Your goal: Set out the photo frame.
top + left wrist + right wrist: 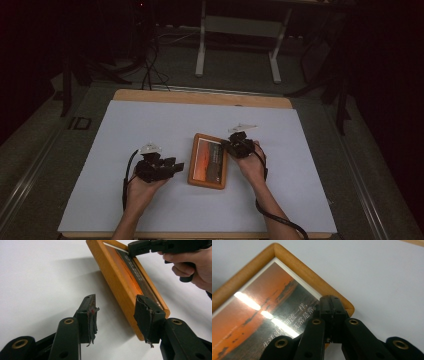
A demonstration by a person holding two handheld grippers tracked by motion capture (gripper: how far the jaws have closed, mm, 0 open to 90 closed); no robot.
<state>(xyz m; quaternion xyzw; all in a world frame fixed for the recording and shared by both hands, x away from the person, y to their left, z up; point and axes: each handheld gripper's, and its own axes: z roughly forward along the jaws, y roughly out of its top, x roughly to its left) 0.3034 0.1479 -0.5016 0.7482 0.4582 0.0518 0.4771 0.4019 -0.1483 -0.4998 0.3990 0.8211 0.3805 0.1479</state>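
Wooden picture frame (207, 161) lies flat on the white sheet (125, 130) mid-table; right gripper (239, 145) has its jaws closed together, tips pressing on the frame's corner edge. Left gripper (167, 167) sits just beside the frame's left side, jaws spread wide, one pad (146, 317) at the frame's near corner. Judged best: steady the corner with the right while the left straddles the wooden edge squarely before squeezing, or the frame may skid on the sheet

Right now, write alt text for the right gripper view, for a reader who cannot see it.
The right gripper, its two black fingers pressed together, rests at one corner of a wooden picture frame lying on a white table. The frame holds an orange sunset photo with Chinese lettering, streaked with light glare.
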